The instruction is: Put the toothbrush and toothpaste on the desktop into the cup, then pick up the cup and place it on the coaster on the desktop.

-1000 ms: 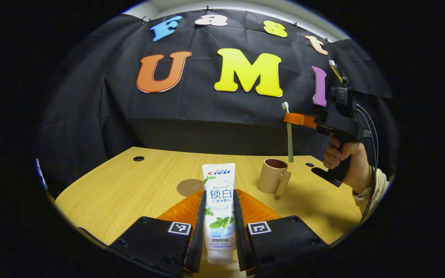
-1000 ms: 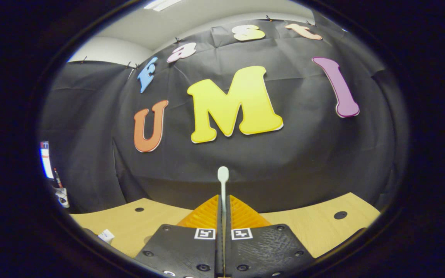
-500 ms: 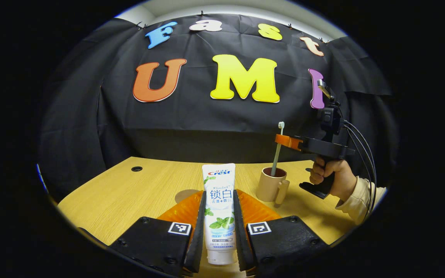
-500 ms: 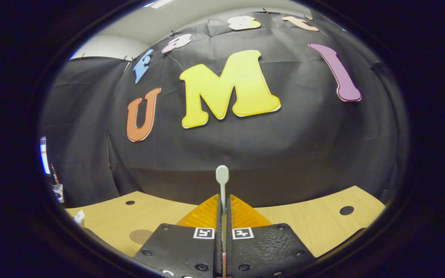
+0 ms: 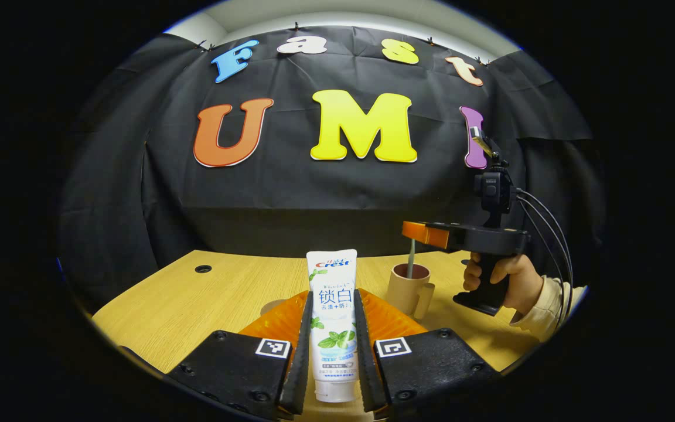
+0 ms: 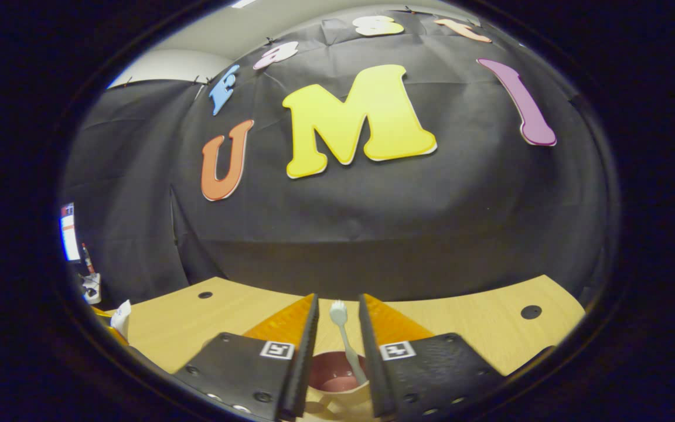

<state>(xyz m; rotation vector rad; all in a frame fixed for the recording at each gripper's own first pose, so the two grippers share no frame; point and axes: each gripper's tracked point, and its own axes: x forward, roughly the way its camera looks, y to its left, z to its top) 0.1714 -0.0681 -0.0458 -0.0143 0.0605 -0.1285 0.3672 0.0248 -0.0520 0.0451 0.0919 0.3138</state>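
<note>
Toothbrush (image 6: 343, 334) now dropped into cup (image 6: 337, 375) on wooden desktop (image 5: 197, 299).

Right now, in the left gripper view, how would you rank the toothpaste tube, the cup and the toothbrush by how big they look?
1. Toothpaste tube, largest, though it sits nearest the camera, which inflates it.
2. Cup, farther back on the desk.
3. Toothbrush, just a thin handle rising from the cup under the right tool; its true length is hidden.
</note>
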